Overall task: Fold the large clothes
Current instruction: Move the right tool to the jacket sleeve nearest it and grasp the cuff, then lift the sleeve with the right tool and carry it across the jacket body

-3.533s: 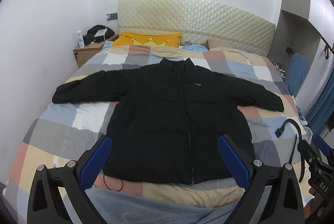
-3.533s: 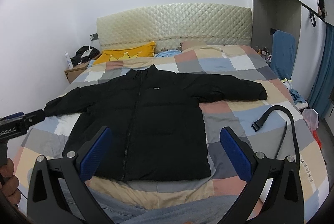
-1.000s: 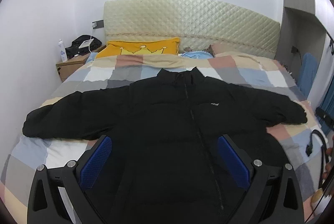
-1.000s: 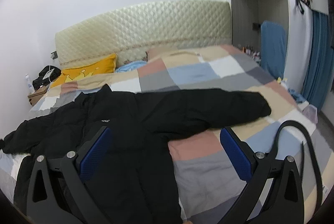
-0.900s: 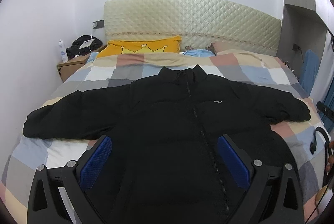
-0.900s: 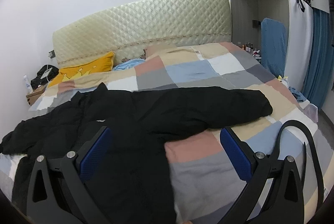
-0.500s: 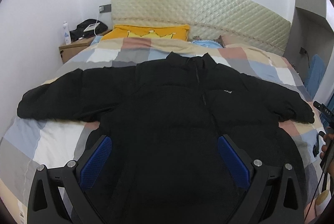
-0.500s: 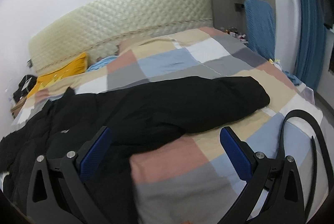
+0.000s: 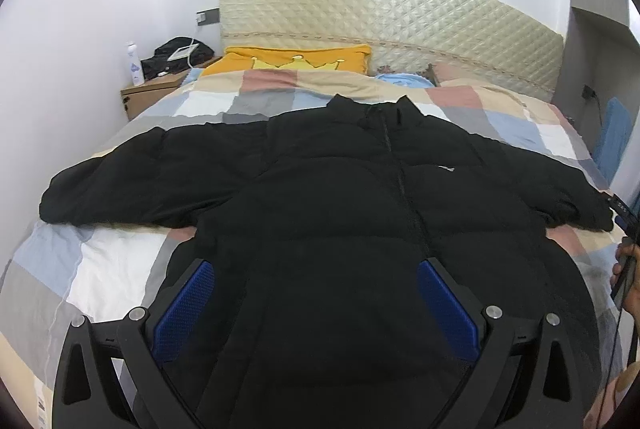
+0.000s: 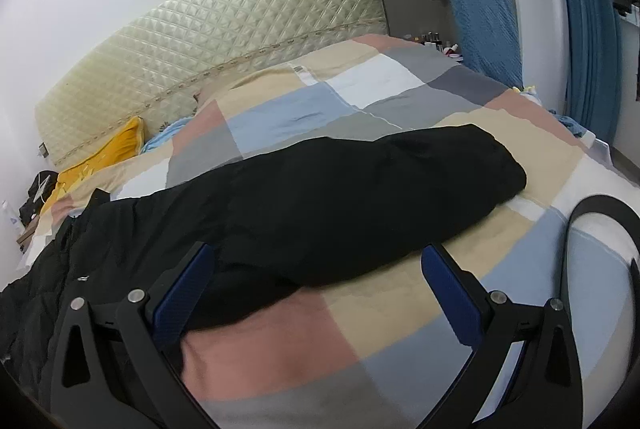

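A black puffer jacket lies flat, front up and zipped, on a bed with a checked quilt, both sleeves spread out. My left gripper is open and empty, low over the jacket's lower body. My right gripper is open and empty, just above the quilt in front of the jacket's right sleeve, whose cuff points right. The right gripper's body and the hand holding it show at the right edge of the left wrist view.
A black strap loops on the quilt right of the sleeve. A quilted headboard, a yellow pillow and a bedside table with a bottle stand at the far end. A blue chair and curtain are right of the bed.
Both grippers have moved forward and lower over the bed. The right one has swung toward the right sleeve, which now fills its view. The jacket has not moved.
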The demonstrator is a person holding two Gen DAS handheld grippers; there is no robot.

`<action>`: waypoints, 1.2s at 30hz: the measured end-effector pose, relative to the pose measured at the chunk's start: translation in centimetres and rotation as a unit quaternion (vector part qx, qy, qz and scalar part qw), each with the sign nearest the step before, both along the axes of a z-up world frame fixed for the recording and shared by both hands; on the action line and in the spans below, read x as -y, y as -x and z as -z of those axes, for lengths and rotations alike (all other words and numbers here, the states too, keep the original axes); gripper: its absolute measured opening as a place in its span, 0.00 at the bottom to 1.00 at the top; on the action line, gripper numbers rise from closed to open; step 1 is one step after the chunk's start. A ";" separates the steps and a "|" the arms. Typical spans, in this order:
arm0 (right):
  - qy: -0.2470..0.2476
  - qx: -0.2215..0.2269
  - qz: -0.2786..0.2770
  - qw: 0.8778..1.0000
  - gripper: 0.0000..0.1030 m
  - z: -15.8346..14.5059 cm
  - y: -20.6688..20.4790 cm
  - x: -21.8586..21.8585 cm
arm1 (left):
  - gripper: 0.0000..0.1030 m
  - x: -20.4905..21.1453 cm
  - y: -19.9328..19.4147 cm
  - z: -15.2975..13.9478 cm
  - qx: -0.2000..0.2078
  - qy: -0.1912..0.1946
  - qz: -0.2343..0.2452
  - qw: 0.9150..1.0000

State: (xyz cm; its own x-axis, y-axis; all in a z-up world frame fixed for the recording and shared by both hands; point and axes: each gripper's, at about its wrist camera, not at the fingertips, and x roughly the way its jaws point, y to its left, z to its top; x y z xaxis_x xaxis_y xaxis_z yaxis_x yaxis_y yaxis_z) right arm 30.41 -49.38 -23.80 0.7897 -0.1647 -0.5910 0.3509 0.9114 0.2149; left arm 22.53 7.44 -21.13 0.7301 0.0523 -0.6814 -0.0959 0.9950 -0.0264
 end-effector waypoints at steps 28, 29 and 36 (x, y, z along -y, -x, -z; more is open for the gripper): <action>-0.207 0.111 0.171 0.957 0.99 9.3 -4.6 14.0 | 0.99 3.5 -5.3 5.4 -0.034 -0.051 -0.034 0.998; -0.208 0.114 0.175 0.956 0.96 9.3 -4.5 13.9 | 0.99 3.4 -5.4 5.5 -0.029 -0.048 -0.033 0.998; -0.235 0.134 0.169 0.948 0.25 9.1 -4.2 13.9 | 0.99 2.1 -6.3 7.0 -0.066 -0.014 -0.043 0.997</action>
